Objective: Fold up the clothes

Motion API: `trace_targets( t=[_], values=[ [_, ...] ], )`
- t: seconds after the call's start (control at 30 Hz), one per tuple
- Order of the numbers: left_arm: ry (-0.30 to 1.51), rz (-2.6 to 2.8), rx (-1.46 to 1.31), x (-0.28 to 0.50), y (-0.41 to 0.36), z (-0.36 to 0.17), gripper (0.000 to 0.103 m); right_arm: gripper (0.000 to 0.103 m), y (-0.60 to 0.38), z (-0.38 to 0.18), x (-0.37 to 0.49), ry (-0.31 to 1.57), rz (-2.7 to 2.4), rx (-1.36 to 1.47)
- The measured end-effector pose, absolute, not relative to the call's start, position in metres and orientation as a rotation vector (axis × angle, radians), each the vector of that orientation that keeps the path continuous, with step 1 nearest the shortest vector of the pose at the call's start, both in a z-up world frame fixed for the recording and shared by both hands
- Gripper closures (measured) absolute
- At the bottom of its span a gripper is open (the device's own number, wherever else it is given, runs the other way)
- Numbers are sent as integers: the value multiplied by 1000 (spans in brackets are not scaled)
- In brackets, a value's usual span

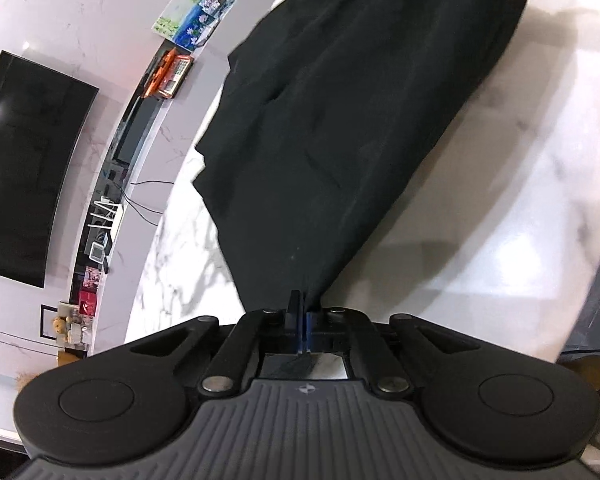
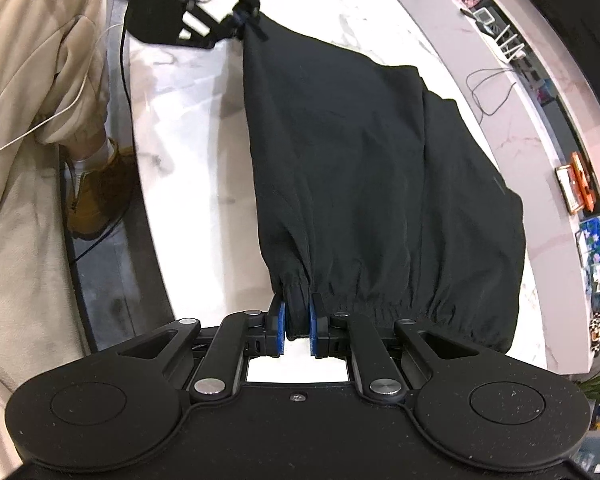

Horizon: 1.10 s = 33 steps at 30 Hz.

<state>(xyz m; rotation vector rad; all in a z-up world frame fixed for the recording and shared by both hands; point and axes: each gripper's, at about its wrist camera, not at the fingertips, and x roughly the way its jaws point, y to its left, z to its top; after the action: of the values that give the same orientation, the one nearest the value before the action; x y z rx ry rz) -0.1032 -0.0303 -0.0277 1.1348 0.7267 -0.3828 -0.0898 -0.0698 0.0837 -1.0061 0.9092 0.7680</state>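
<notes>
Black trousers (image 1: 340, 120) lie stretched across the white marble table (image 1: 500, 220). My left gripper (image 1: 301, 312) is shut on the narrow hem end of the trousers. My right gripper (image 2: 297, 318) is shut on the gathered elastic waistband (image 2: 380, 304) at the other end of the trousers (image 2: 380, 168). The left gripper also shows in the right wrist view (image 2: 242, 20), at the far end, pinching the cloth. The cloth hangs taut between the two grippers, partly resting on the table (image 2: 188, 152).
A person in beige clothes (image 2: 28, 160) with a brown shoe (image 2: 100, 196) stands at the table's near edge. A wall TV (image 1: 24, 168), a long shelf with an orange box (image 1: 168, 74), pictures and cables runs beyond the far edge.
</notes>
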Motion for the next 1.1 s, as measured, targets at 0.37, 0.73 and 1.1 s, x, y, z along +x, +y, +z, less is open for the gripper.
trace_targets(
  t=[0.37, 0.73, 1.1],
  values=[
    [601, -412, 1192, -152, -30, 48, 102, 94, -95, 134, -135, 883, 786, -901],
    [510, -276, 1070, -98, -74, 117, 102, 94, -136, 205, -89, 809, 664, -769],
    [566, -192, 1107, 27, -166, 80, 102, 94, -177, 192, 34, 920, 512, -685]
  ],
)
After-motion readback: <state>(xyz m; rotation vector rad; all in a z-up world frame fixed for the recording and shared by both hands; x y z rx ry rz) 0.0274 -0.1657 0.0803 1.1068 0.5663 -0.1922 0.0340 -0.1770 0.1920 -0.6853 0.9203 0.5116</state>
